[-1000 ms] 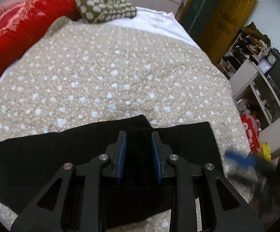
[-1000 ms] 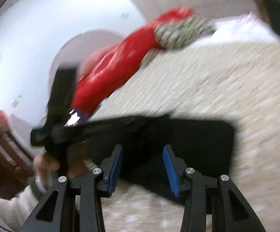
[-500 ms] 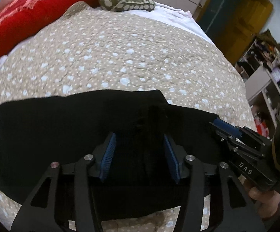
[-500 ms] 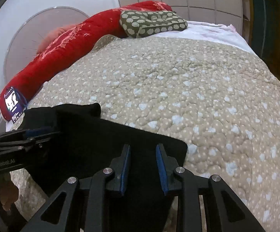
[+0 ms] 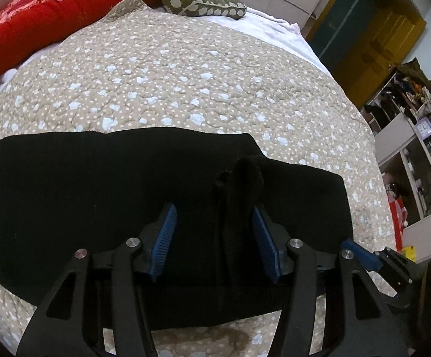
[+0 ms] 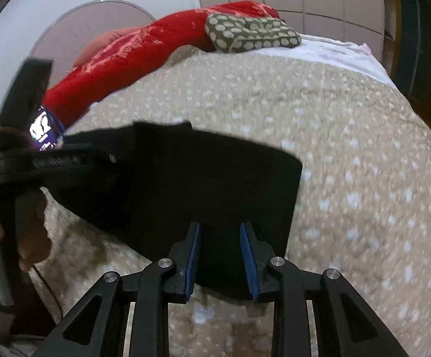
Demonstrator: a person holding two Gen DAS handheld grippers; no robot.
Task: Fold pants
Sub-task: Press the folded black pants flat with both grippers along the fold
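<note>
Black pants [image 5: 102, 196] lie folded on quilt [image 5: 185, 68]. Left gripper [image 5: 215, 238], shut earlier, is opening; fabric ridge at its 1 o'clock pad. Right gripper [image 6: 220, 255] narrowed, unclamped, over pants' edge.

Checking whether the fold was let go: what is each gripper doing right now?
Left gripper: jaws opening, a raised ridge of the black pants between them, not pinched.
Right gripper: jaws part open over the pants' edge, gripping nothing.
</note>
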